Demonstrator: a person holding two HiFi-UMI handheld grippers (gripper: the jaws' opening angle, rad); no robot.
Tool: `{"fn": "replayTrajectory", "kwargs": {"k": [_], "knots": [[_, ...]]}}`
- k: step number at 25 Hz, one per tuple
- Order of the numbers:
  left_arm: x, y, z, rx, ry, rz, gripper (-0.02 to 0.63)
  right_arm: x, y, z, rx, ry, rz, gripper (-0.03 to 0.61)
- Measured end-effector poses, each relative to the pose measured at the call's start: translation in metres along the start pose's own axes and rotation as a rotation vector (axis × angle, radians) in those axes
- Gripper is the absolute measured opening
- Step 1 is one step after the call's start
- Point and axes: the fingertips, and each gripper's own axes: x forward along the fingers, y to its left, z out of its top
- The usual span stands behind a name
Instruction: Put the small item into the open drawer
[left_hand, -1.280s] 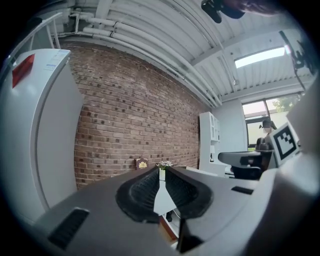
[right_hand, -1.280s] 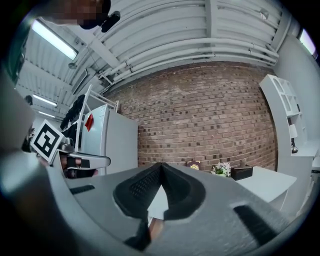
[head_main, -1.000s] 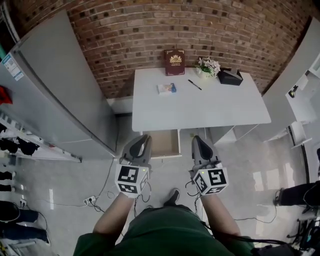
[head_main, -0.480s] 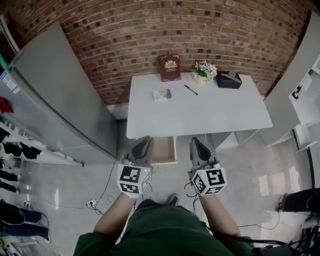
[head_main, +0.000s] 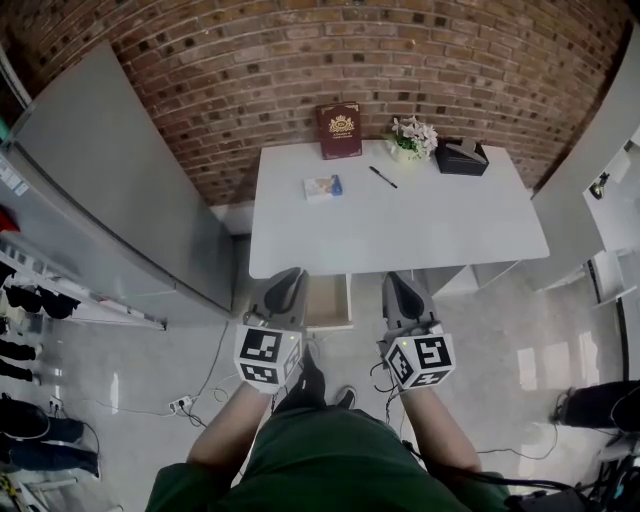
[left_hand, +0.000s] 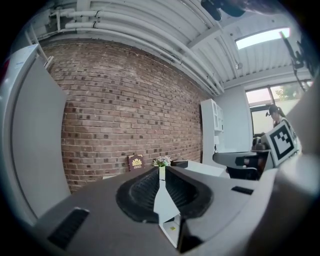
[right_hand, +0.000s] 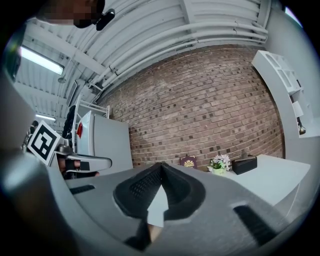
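Partly hidden under the table's (head_main: 450, 225) front edge, the open drawer (head_main: 328, 300) shows only its outer stretch, a tan inside whose contents cannot be made out. The left gripper (head_main: 292, 273) and right gripper (head_main: 396, 279) flank it, one on each side, both pointing toward the table and touching nothing. The left jaws are drawn almost together, with only a thin slit at the tips and nothing in it; the right jaws are clenched tip to tip and empty. The packet (head_main: 322, 187), white with a blue end and print too small to read, lies on the table toward its back left, well apart from the drawer and both grippers. A pen (head_main: 382, 177) lies just to its right. Along the back edge, against the brick wall (head_main: 300, 60), stand a dark red book (head_main: 340, 130), flowers (head_main: 413, 137) and a black box (head_main: 461, 157). In both gripper views the jaws' own bulk covers the near tabletop, so only the book, flowers and box show over them. A grey fridge (head_main: 120, 200) closes off the left, its top cut off by the frame. One shoe (head_main: 312, 378) shows between the forearms, on the floor below the drawer.
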Motion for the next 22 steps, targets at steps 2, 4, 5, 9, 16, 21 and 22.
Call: {"fn": "replayTrajectory", "kwargs": {"k": [2,4,5,9,16,21,22], "knots": [[0.010,0.005,0.000,-0.002,-0.001,-0.007,0.034,0.008,-0.003,0.001,-0.008,0.001,-0.003,0.000],[0.023,0.009,0.002,-0.007,-0.003,-0.017,0.034,0.017,-0.008,0.003,-0.016,0.004,-0.011,0.000],[0.029,0.011,0.003,-0.009,-0.006,-0.023,0.034,0.022,-0.011,0.003,-0.020,0.006,-0.017,0.000],[0.057,0.025,0.001,-0.025,-0.010,-0.047,0.034,0.047,-0.026,0.002,-0.033,0.018,-0.046,0.000],[0.106,0.075,-0.009,-0.031,0.016,-0.058,0.034,0.106,-0.039,-0.005,-0.039,0.044,-0.077,0.000],[0.138,0.103,-0.015,-0.016,0.026,-0.085,0.034,0.142,-0.046,-0.010,-0.044,0.074,-0.105,0.000],[0.144,0.109,-0.017,-0.011,0.029,-0.090,0.034,0.150,-0.047,-0.011,-0.046,0.079,-0.111,0.000]]}}
